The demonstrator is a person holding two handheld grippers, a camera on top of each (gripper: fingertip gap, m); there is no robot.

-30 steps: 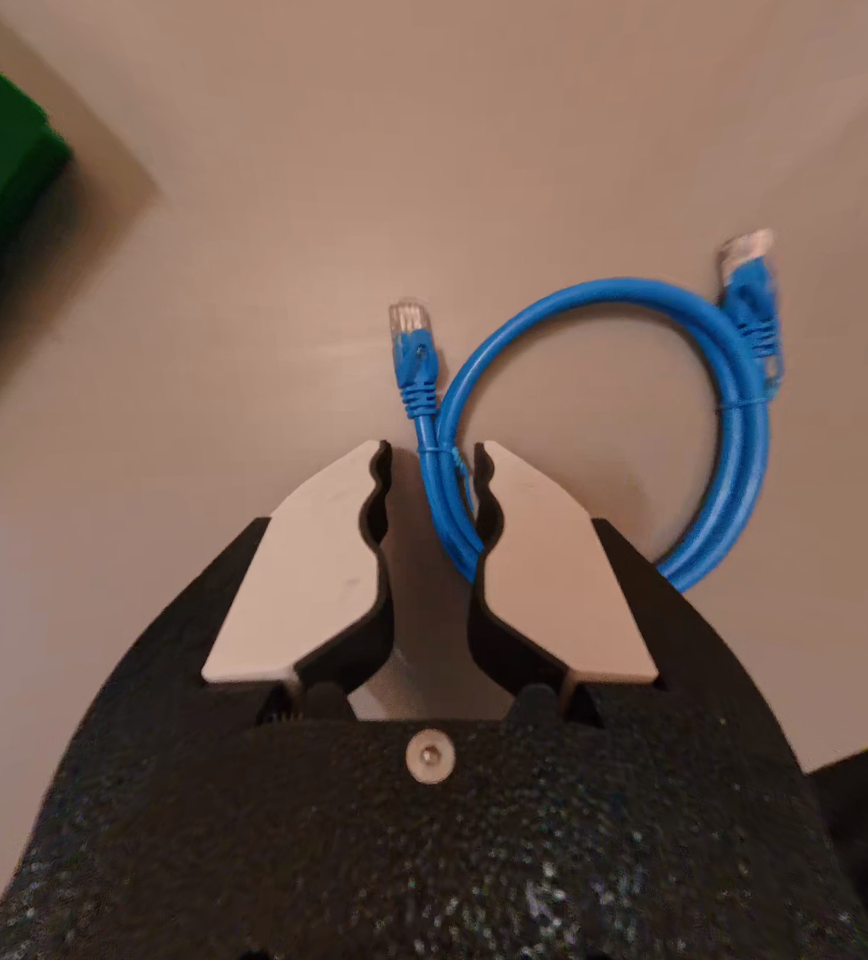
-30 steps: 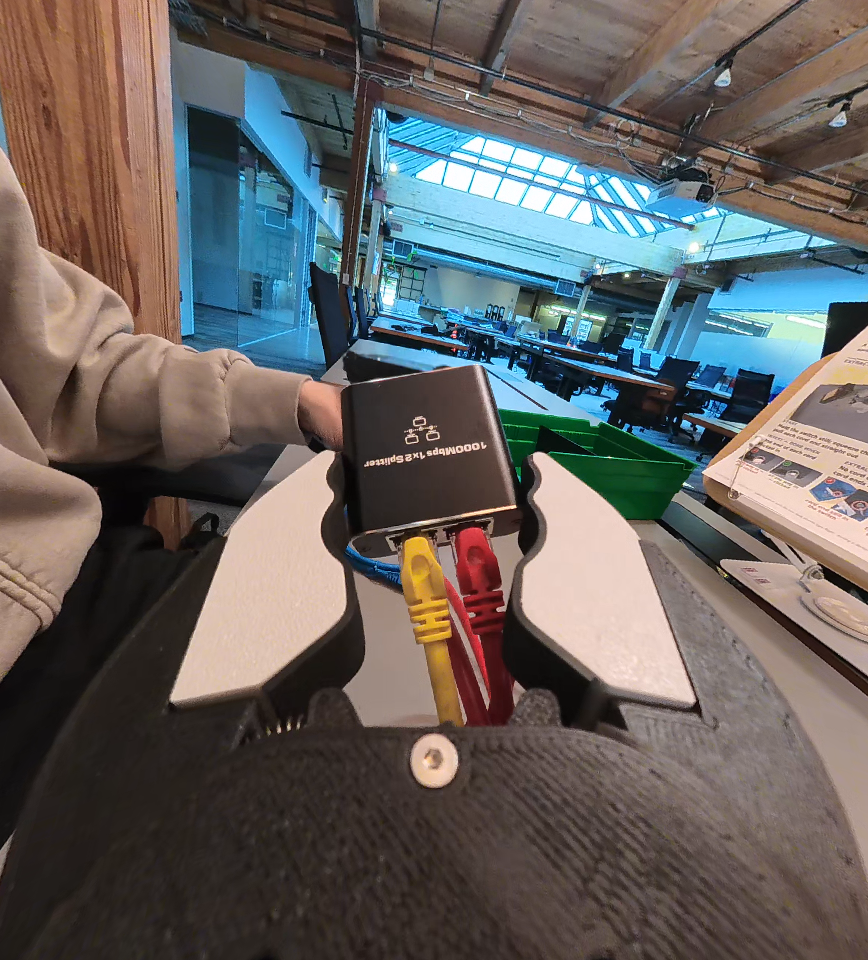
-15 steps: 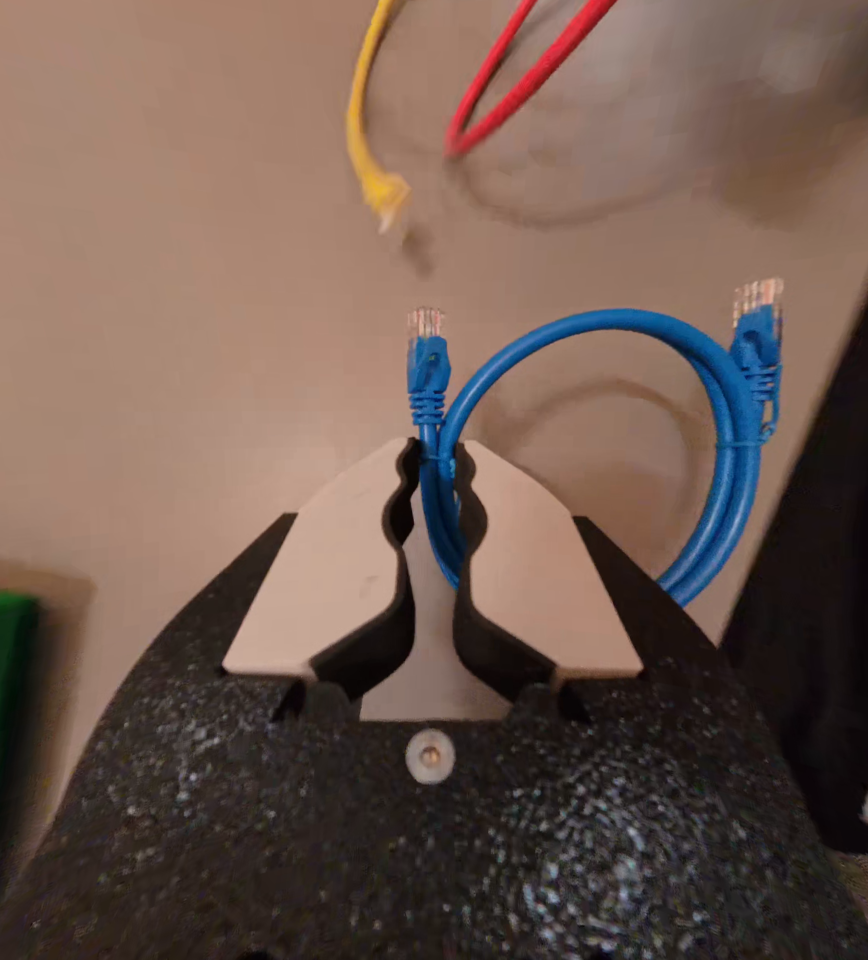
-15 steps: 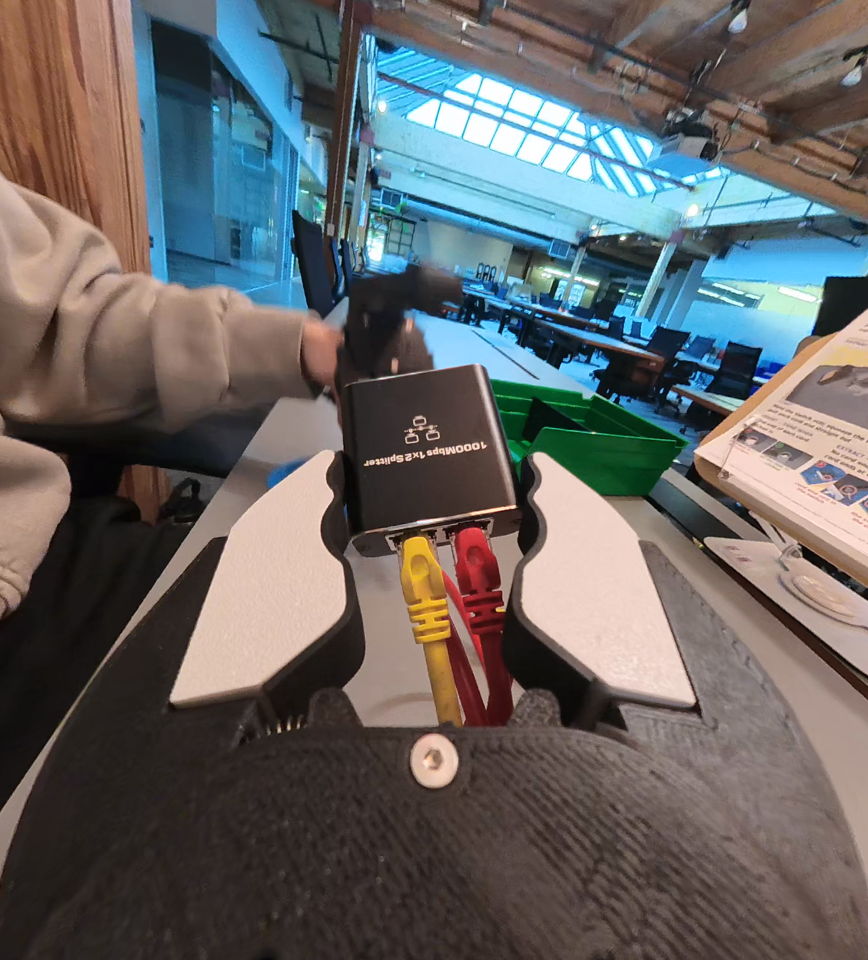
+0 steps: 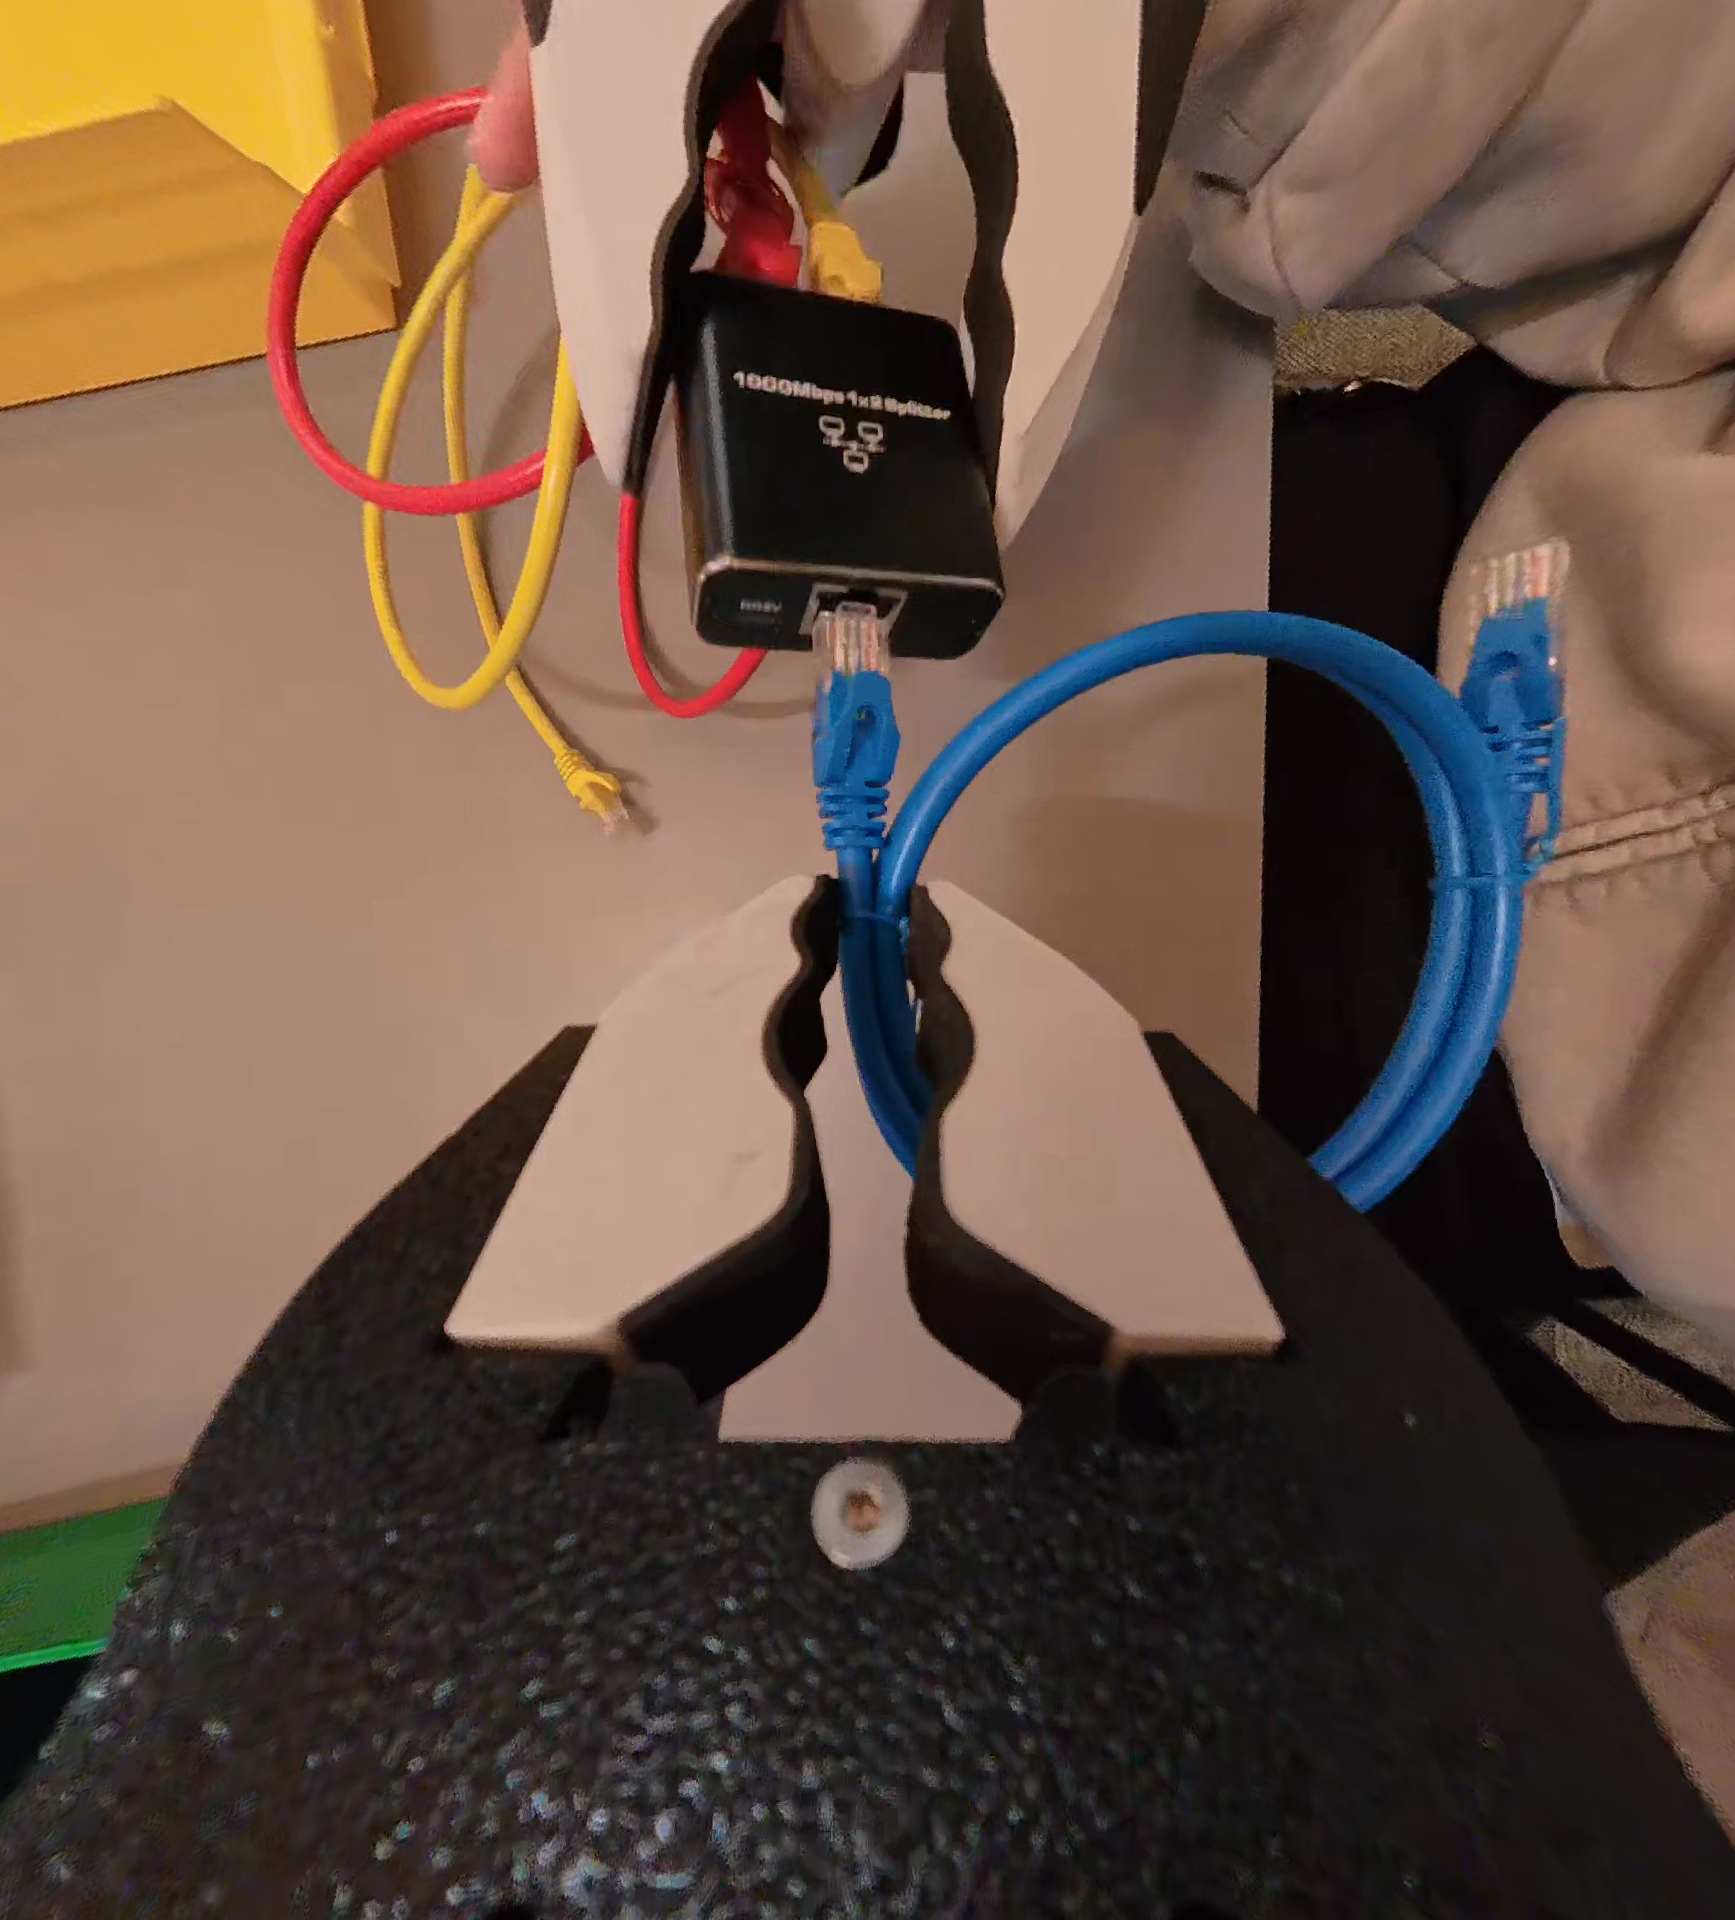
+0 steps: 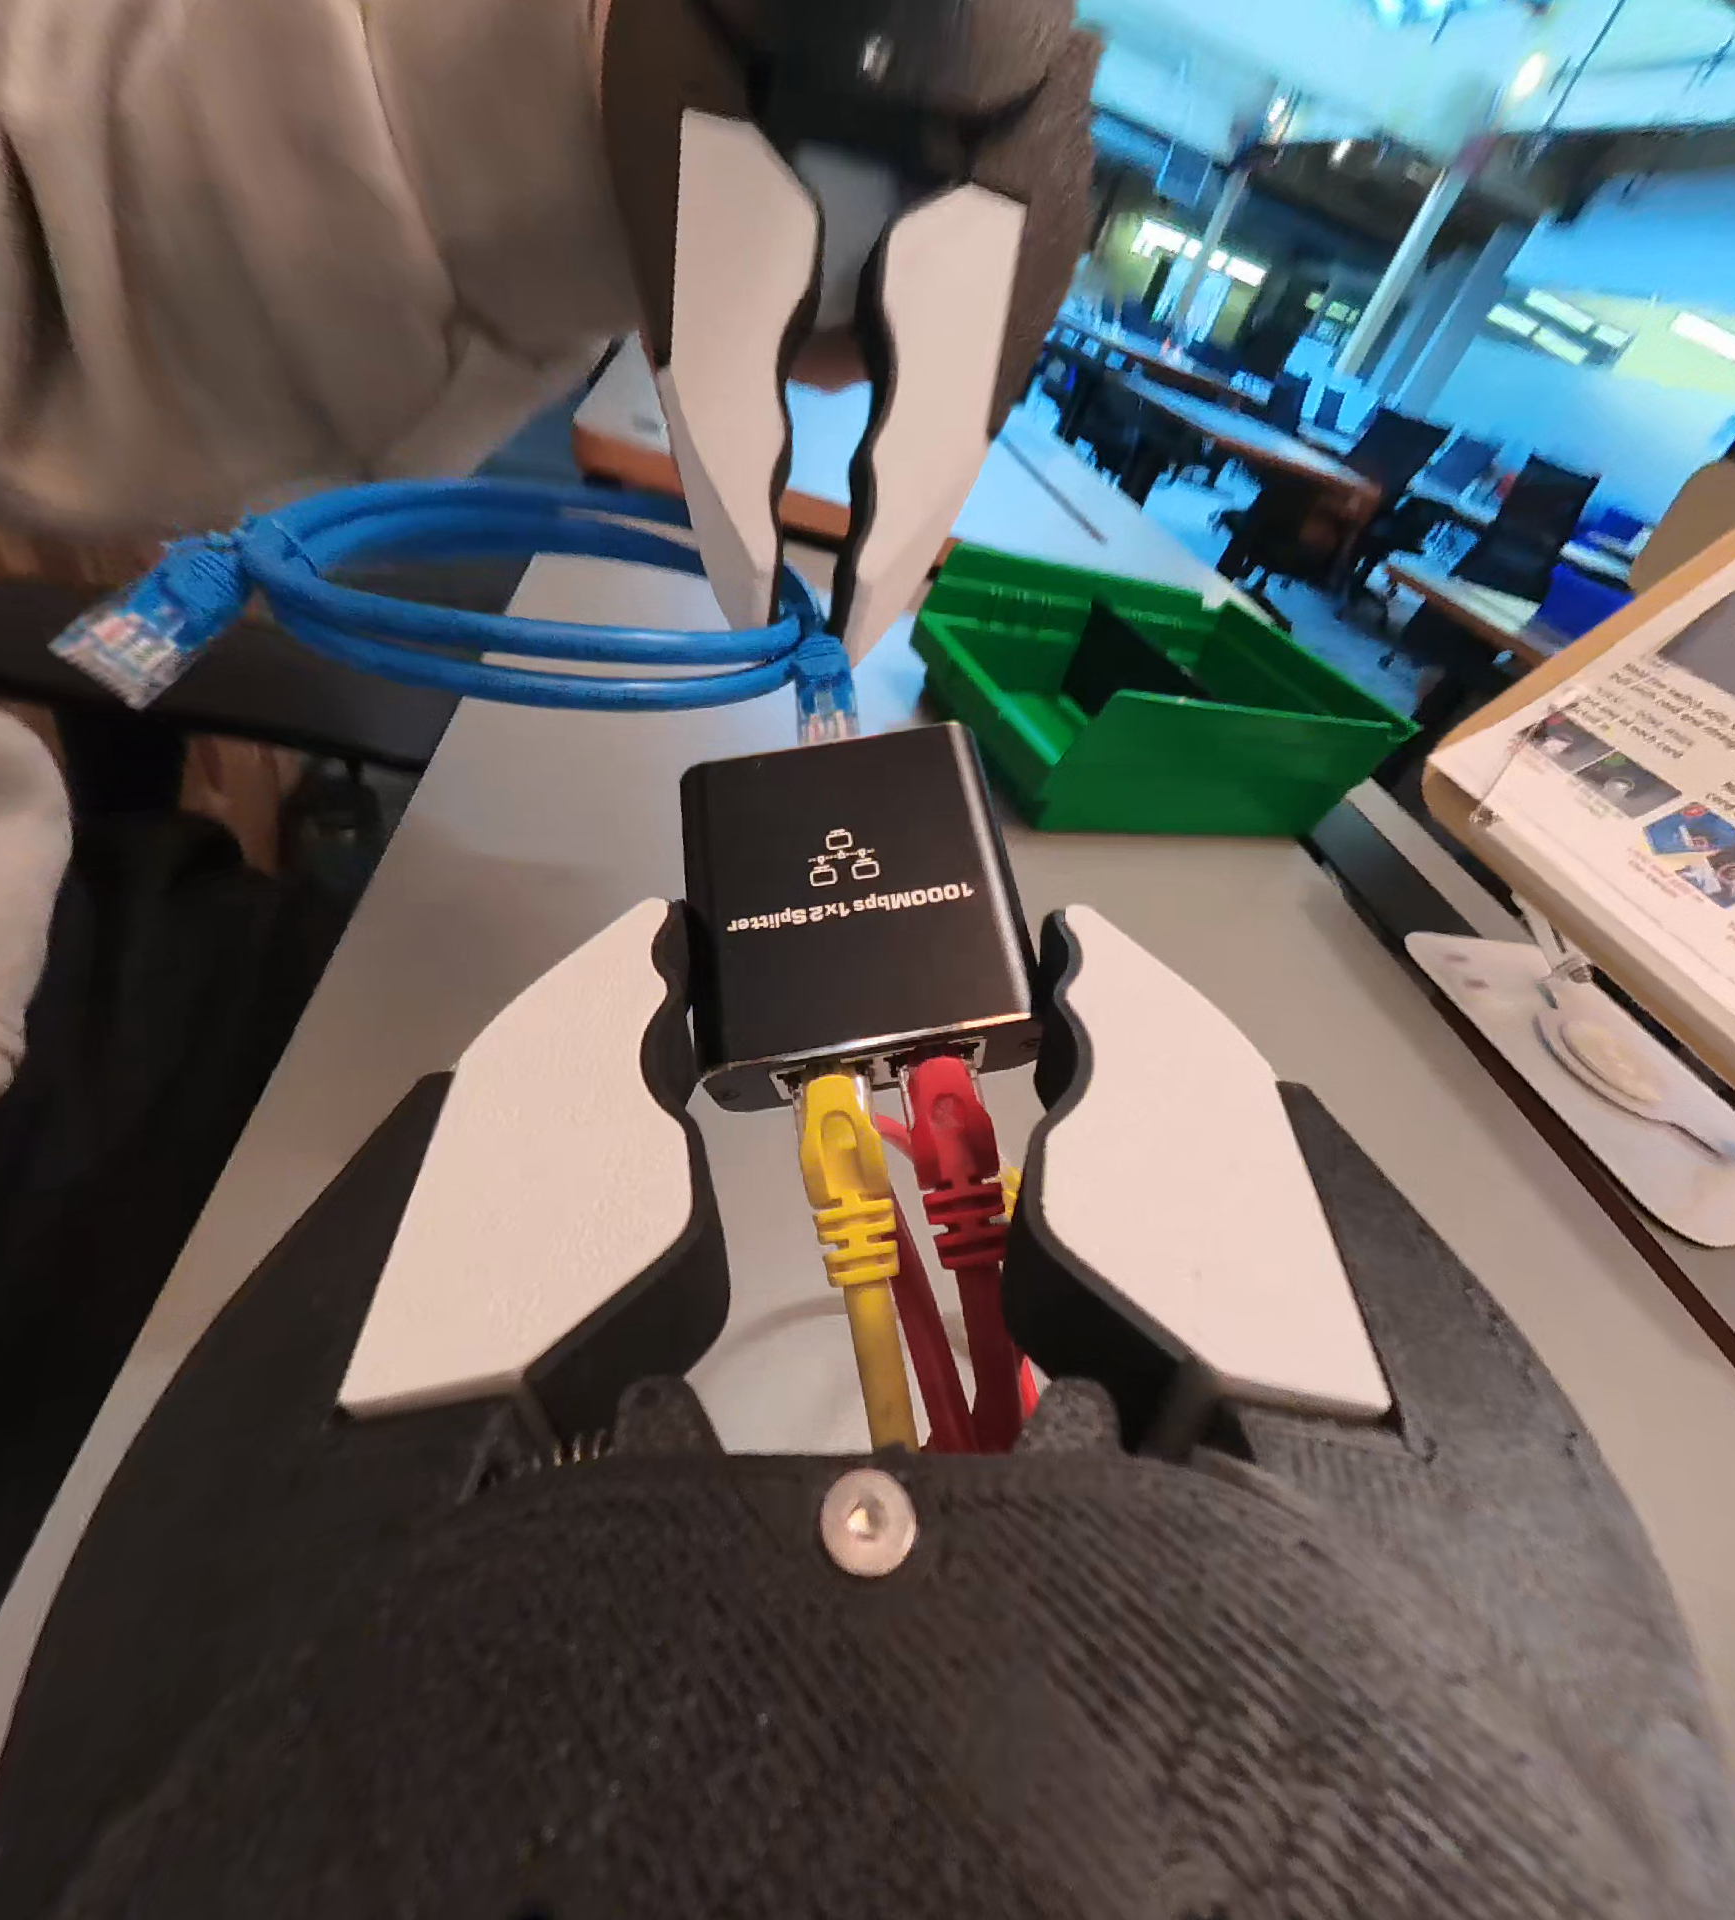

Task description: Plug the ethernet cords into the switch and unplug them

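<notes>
My right gripper [image 6: 863, 920] is shut on the sides of a black switch [image 6: 842, 883] and holds it above the table. A yellow cord [image 6: 847, 1174] and a red cord [image 6: 956, 1164] are plugged into its near face. My left gripper [image 5: 868, 904] is shut on a coiled blue cord [image 5: 1465, 935] just behind one plug. That blue plug [image 5: 852, 665] points at the single port of the switch [image 5: 842, 457], its tip at the port's mouth. Most of the clear plug shows outside. The left gripper [image 6: 806, 623] also shows in the right wrist view, facing the switch's far face.
A green bin [image 6: 1154, 727] stands on the grey table [image 6: 530, 831] beyond the switch. An instruction sheet on a stand [image 6: 1673, 790] is at the right. A yellow box [image 5: 115, 208] and the person's beige sleeve [image 5: 1569, 312] flank the switch. Loose yellow and red cord loops [image 5: 427, 416] hang below it. The tips of one gripper are about 7 cm away from the tips of the other.
My left gripper has shut on the blue cord, lifted it off the table and brought its plug up to the switch's port. The right gripper has tilted down, keeping its hold on the switch.
</notes>
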